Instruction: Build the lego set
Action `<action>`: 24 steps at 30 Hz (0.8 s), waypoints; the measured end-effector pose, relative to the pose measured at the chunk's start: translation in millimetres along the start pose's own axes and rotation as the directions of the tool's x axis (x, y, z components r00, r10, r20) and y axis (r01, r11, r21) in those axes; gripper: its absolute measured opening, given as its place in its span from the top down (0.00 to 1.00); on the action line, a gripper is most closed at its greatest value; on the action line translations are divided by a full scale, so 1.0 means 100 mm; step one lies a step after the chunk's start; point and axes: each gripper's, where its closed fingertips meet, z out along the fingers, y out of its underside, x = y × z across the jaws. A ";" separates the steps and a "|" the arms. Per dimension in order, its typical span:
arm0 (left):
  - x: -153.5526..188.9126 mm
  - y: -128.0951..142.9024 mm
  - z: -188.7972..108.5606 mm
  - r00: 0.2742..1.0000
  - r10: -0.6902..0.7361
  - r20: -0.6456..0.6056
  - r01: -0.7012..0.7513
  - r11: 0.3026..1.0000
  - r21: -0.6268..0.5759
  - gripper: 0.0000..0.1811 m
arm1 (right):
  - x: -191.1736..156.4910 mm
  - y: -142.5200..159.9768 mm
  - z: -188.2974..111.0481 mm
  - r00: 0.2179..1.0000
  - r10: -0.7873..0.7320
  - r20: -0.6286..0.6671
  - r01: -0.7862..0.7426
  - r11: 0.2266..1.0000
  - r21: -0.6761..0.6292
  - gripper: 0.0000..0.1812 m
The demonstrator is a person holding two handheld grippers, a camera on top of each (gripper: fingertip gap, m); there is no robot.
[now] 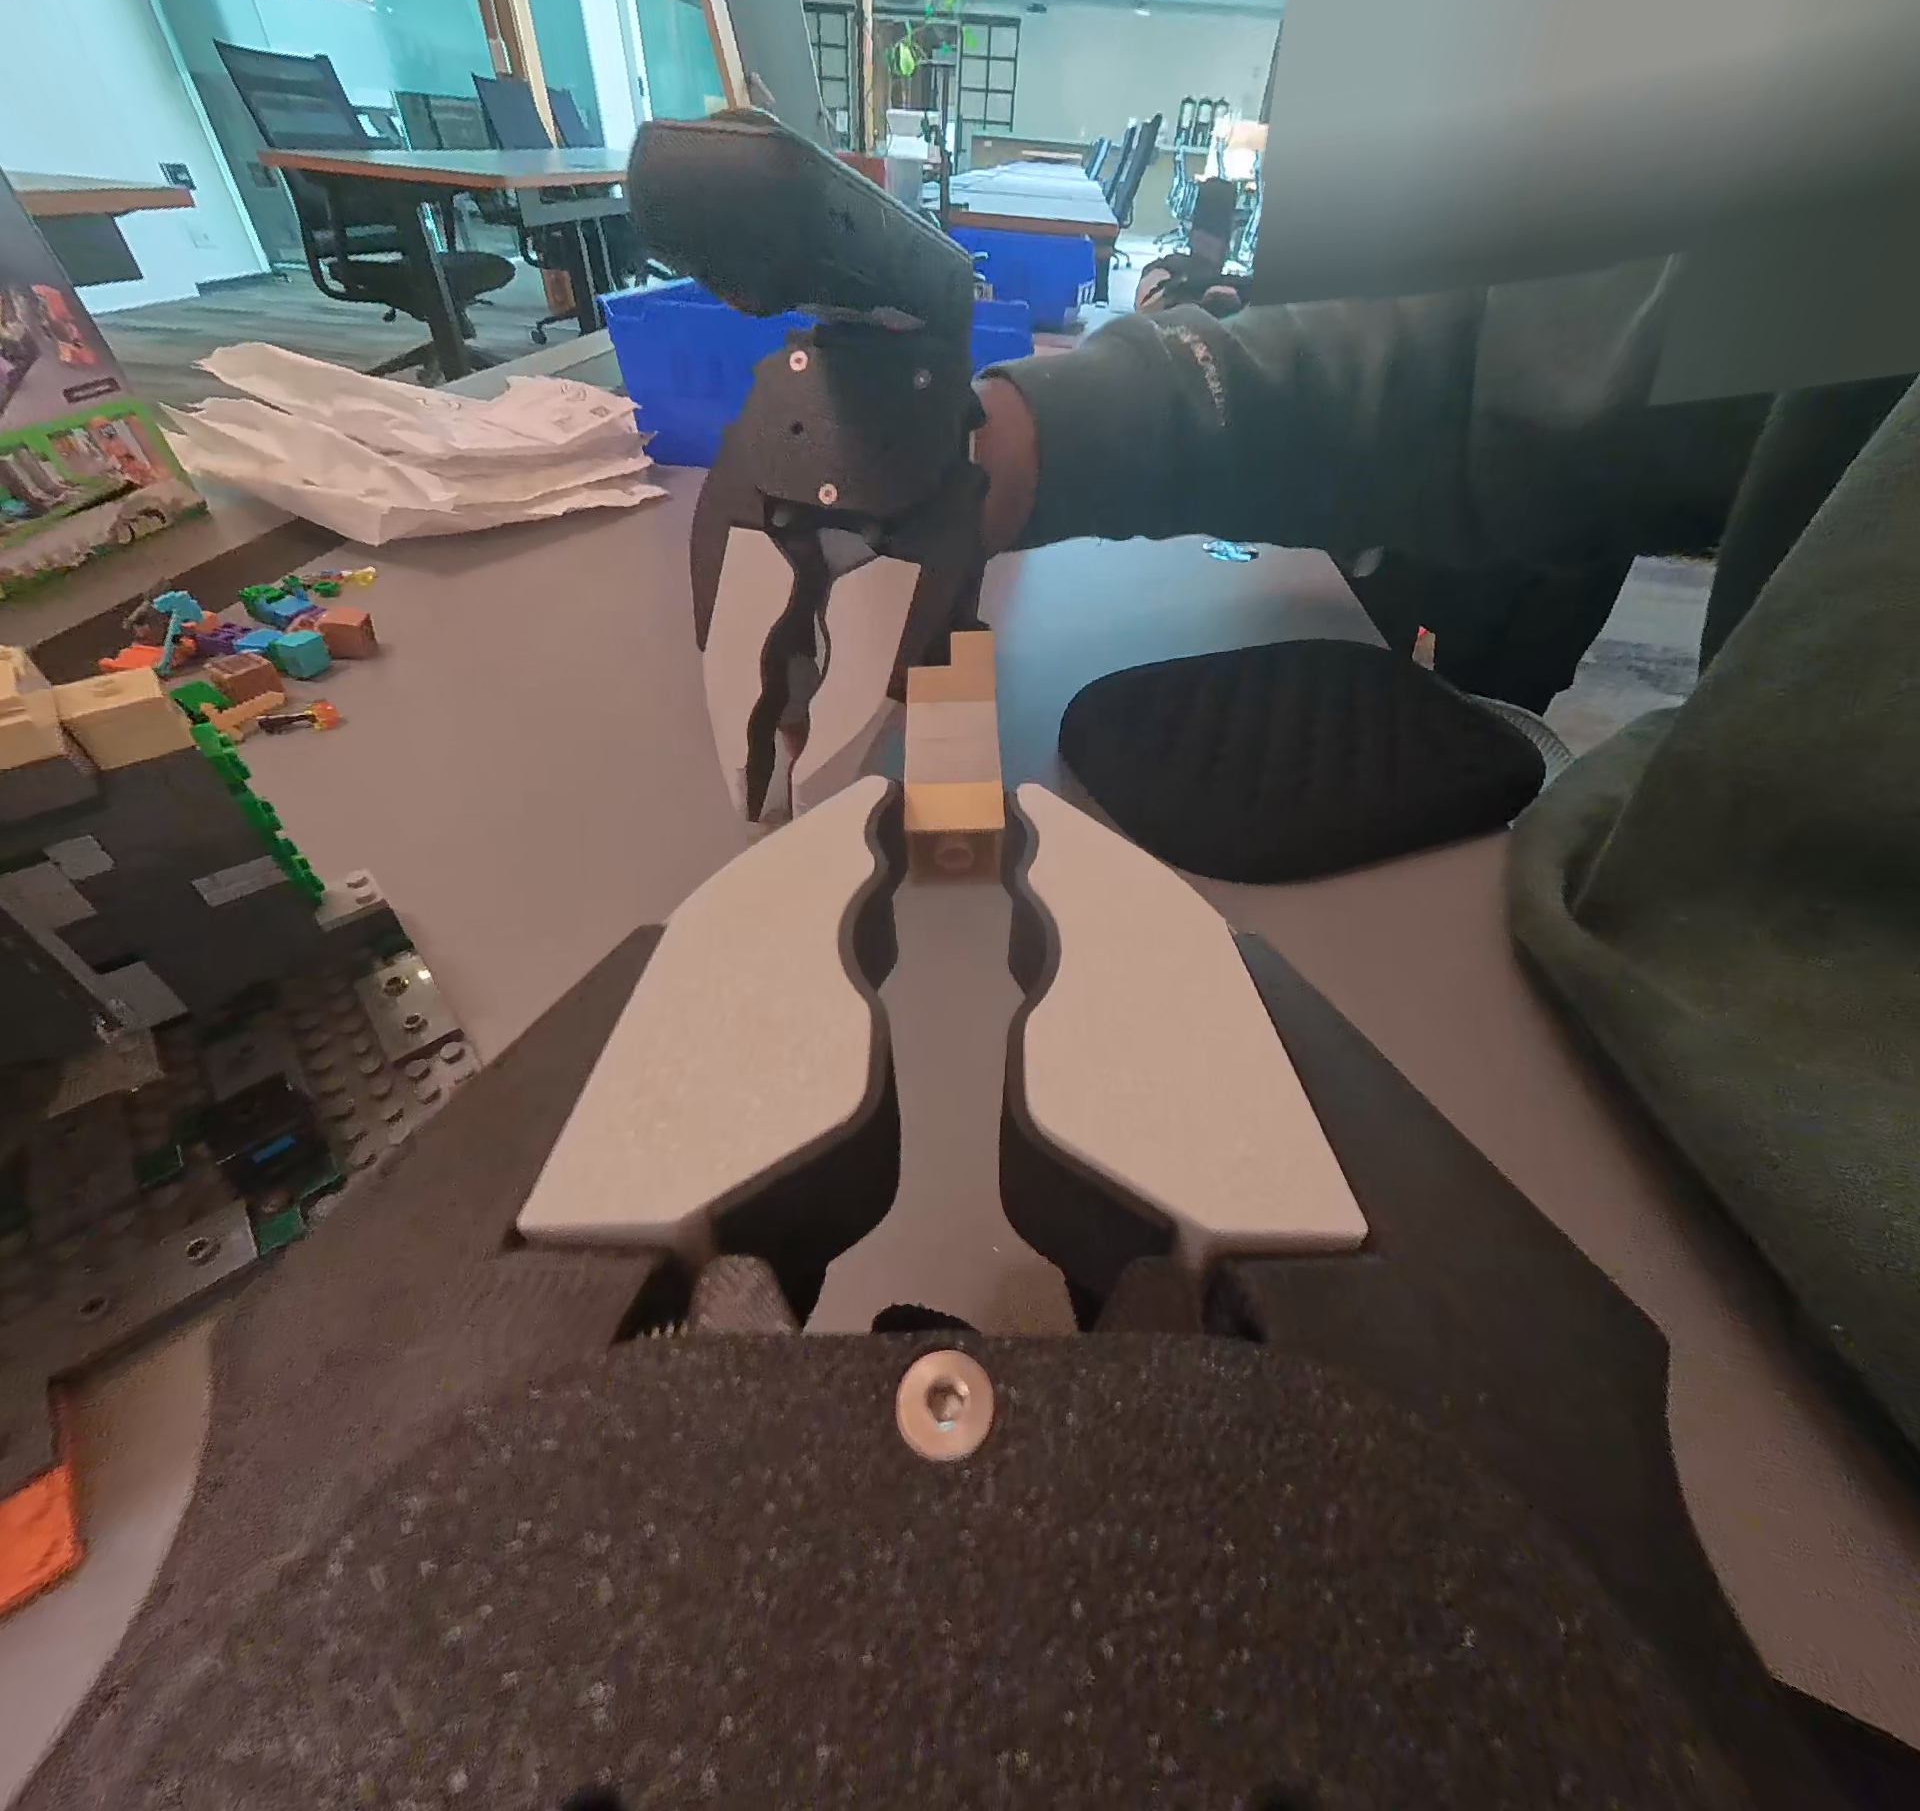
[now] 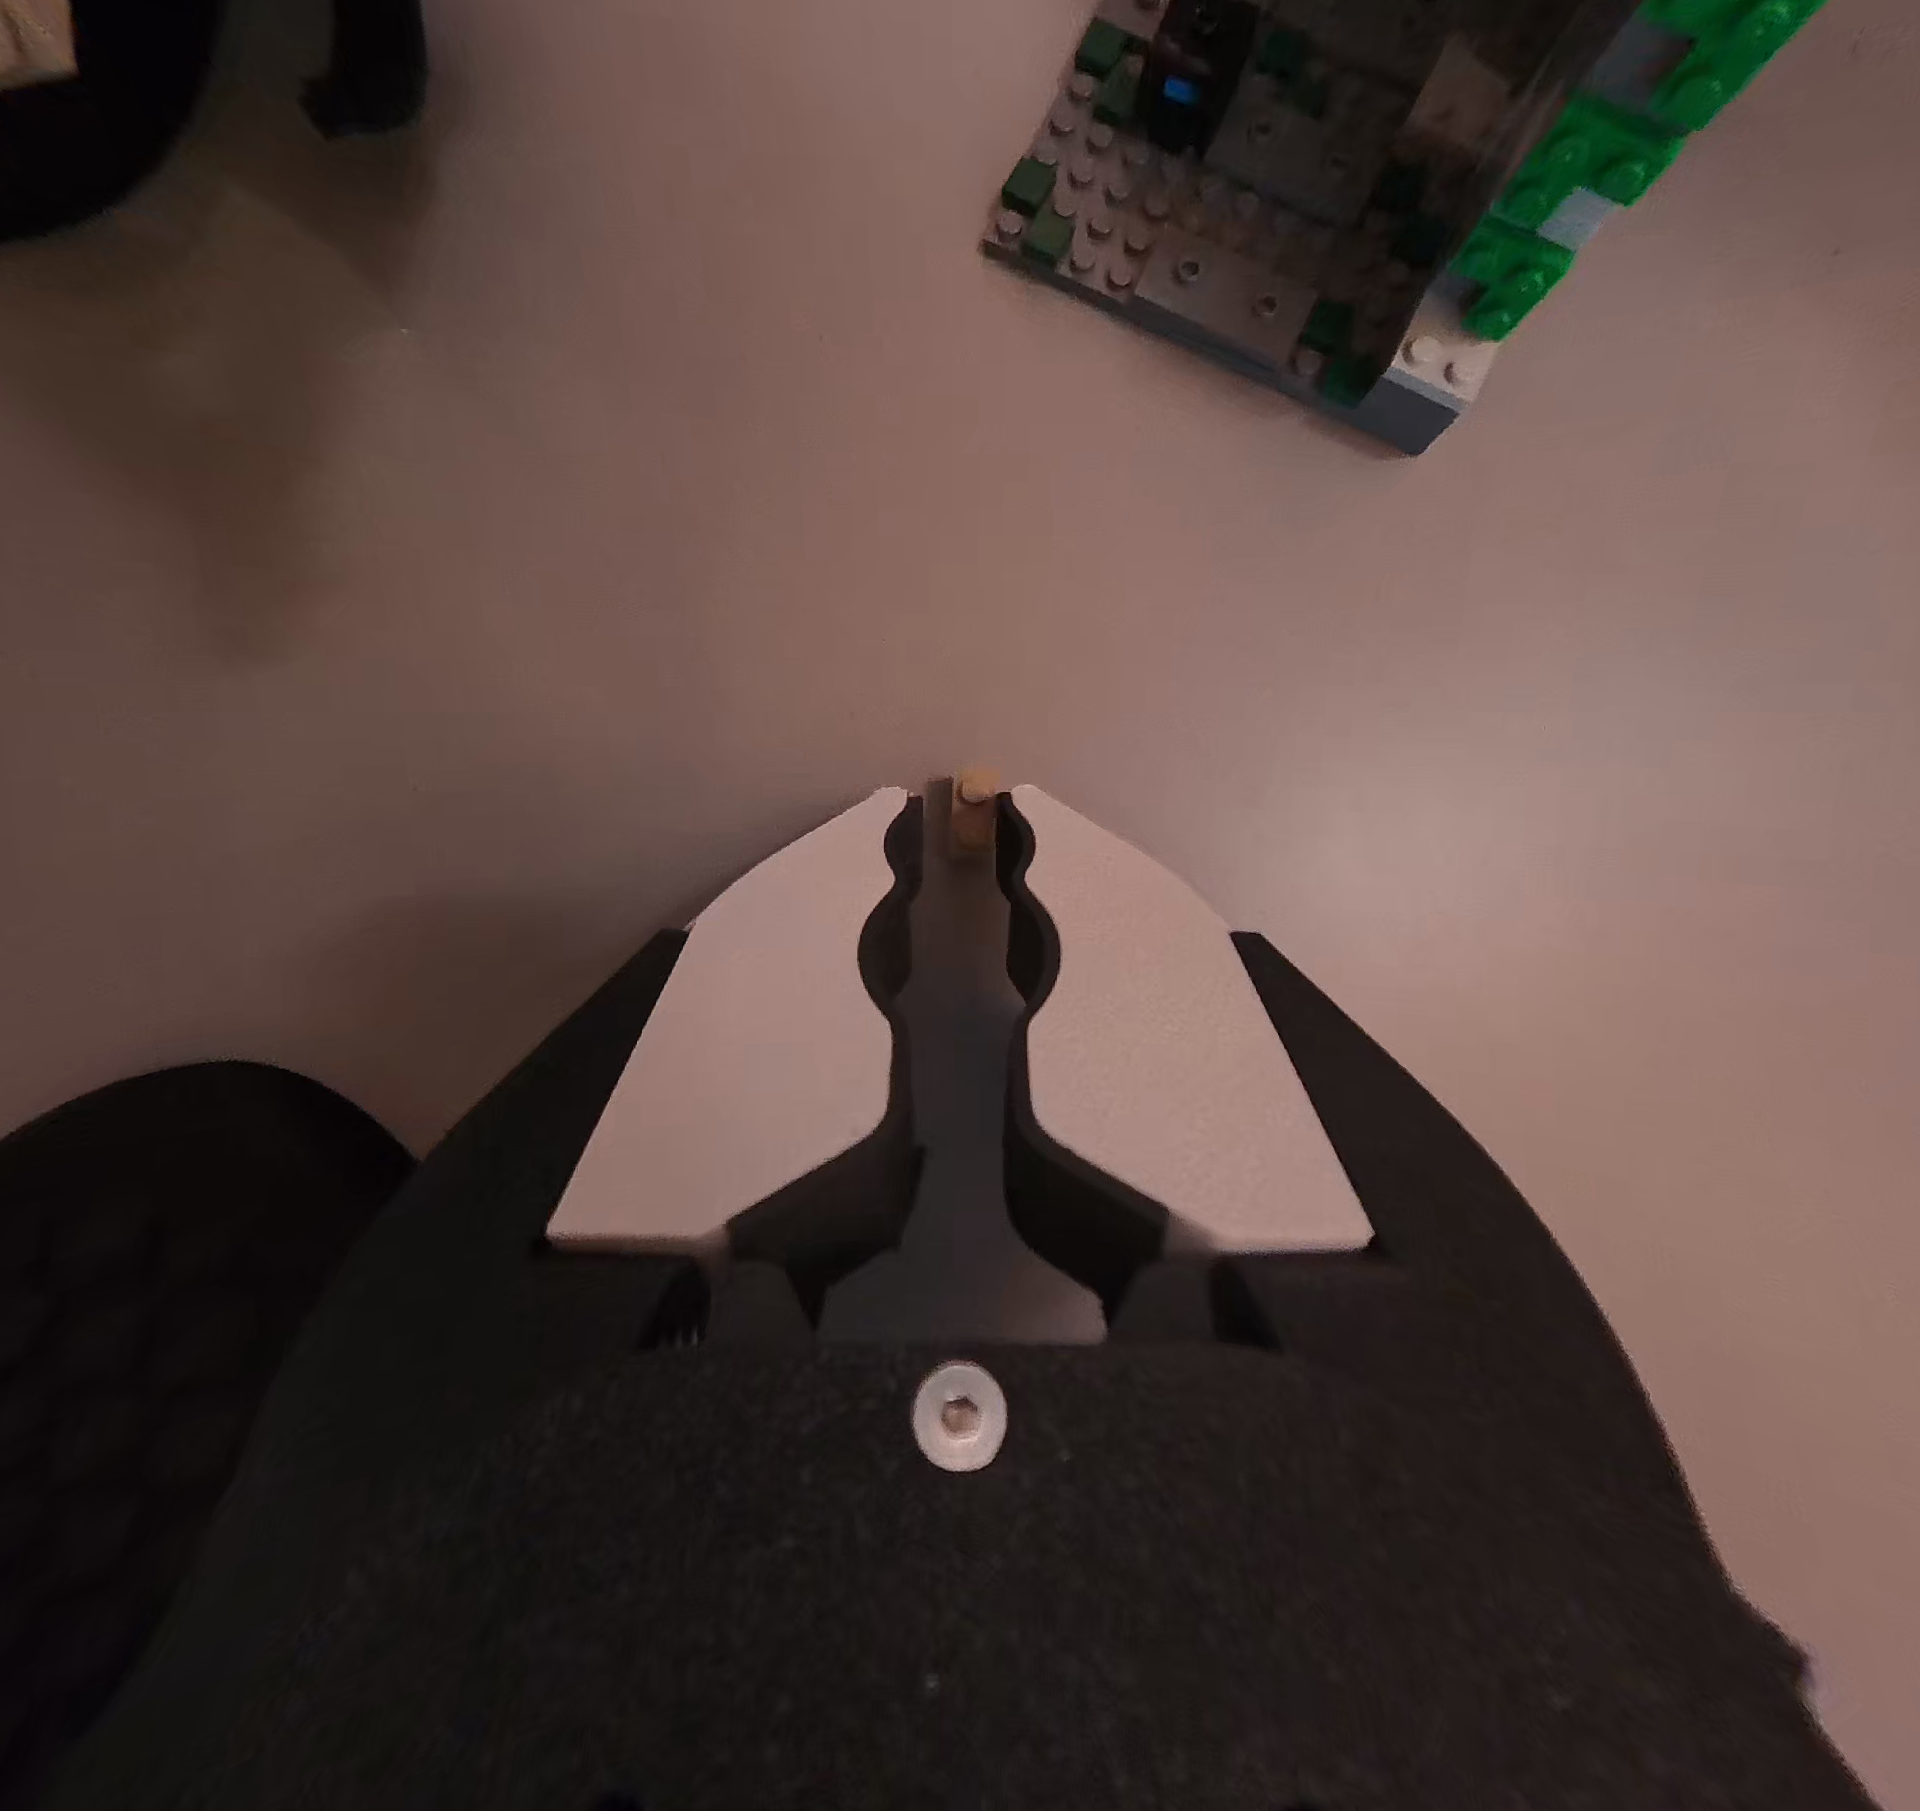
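- Tan and grey brick assembly point(image 1: 951, 769) sat clamped at the tips of the left hand-held gripper point(image 1: 951, 831), above the desk point(image 1: 540, 753).
- Right hand-held gripper point(image 2: 961, 816) pinched a small tan piece point(image 2: 971, 816) over bare desk.
- Partly built model point(image 2: 1351, 161) stood well apart.

We've got a smooth matt grey table point(image 1: 540, 774) here, no shine on it. The left gripper point(image 1: 951, 805) has a grainy, speckled black plastic body, flat matt pale finger plates and a shiny metal screw point(image 1: 943, 1416). The tan and grey brick assembly point(image 1: 951, 753) looks like smooth hard plastic, same as the grey-and-green build point(image 2: 1351, 151) with its glossier green studs. Crumpled white paper bags point(image 1: 416, 442) look dry and creased. The black pad point(image 1: 1288, 764) has a ribbed, woven-looking texture.
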 end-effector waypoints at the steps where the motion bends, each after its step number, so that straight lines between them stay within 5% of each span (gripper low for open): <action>1: 0.00 0.02 0.01 1.000 0.002 -0.001 -0.002 1.000 -0.008 0.91 | 0.00 0.00 0.01 1.000 0.000 0.001 0.000 1.000 -0.005 0.93; 7: 0.02 0.05 0.02 1.000 0.010 -0.004 -0.010 1.000 -0.026 0.91 | 0.02 -0.01 0.00 0.999 -0.049 -0.016 0.048 0.999 -0.023 0.96; 10: 0.01 0.02 0.00 1.000 0.010 0.000 -0.010 1.000 -0.008 0.91 | -0.10 -0.31 -0.13 0.998 -0.058 0.021 0.054 0.983 0.174 0.96; 15: 0.01 -0.09 -0.04 1.000 0.012 0.002 -0.012 0.998 0.064 0.91 | -0.49 -1.05 -0.76 0.977 -0.106 0.183 -0.043 0.747 0.664 0.96; 24: 0.11 -0.27 -0.10 0.999 0.047 -0.027 -0.042 0.985 0.168 0.91 | -0.79 -1.18 -0.90 0.929 -0.177 0.323 -0.151 0.617 0.773 0.96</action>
